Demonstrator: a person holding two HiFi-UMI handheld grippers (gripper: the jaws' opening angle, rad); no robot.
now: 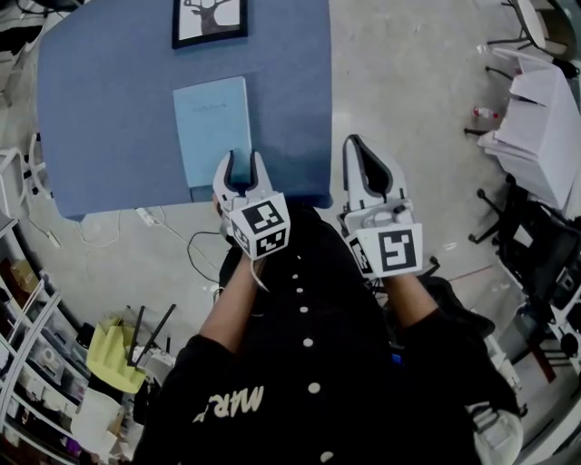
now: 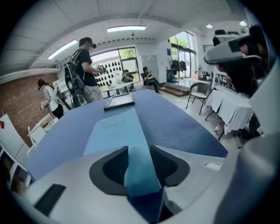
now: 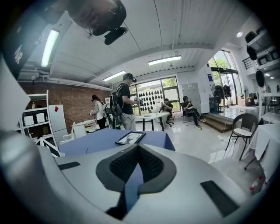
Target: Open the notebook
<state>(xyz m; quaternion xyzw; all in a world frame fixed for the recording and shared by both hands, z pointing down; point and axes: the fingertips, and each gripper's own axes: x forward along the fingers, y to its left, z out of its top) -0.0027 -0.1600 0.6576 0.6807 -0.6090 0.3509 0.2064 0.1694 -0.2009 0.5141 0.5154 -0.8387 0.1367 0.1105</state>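
Observation:
A closed light-blue notebook (image 1: 213, 127) lies flat on the blue-clothed table (image 1: 109, 109), close to the table's near edge. My left gripper (image 1: 242, 159) hovers over the notebook's near right corner, pointing steeply down. Its jaws stand partly apart, and in the left gripper view the notebook (image 2: 116, 131) runs up between the pads of the left gripper (image 2: 139, 151) without being pressed. My right gripper (image 1: 352, 141) hangs off the table's right edge over the floor, fingertips together and nothing held. In its own view the right gripper (image 3: 138, 146) points toward the table (image 3: 100, 138).
A black-framed picture (image 1: 210, 20) lies on the table beyond the notebook. Cables trail on the floor under the table's near edge (image 1: 172, 236). A white-draped table (image 1: 540, 127) and chairs stand to the right, and shelves (image 1: 27, 363) to the left. Several people (image 2: 85, 70) are in the background.

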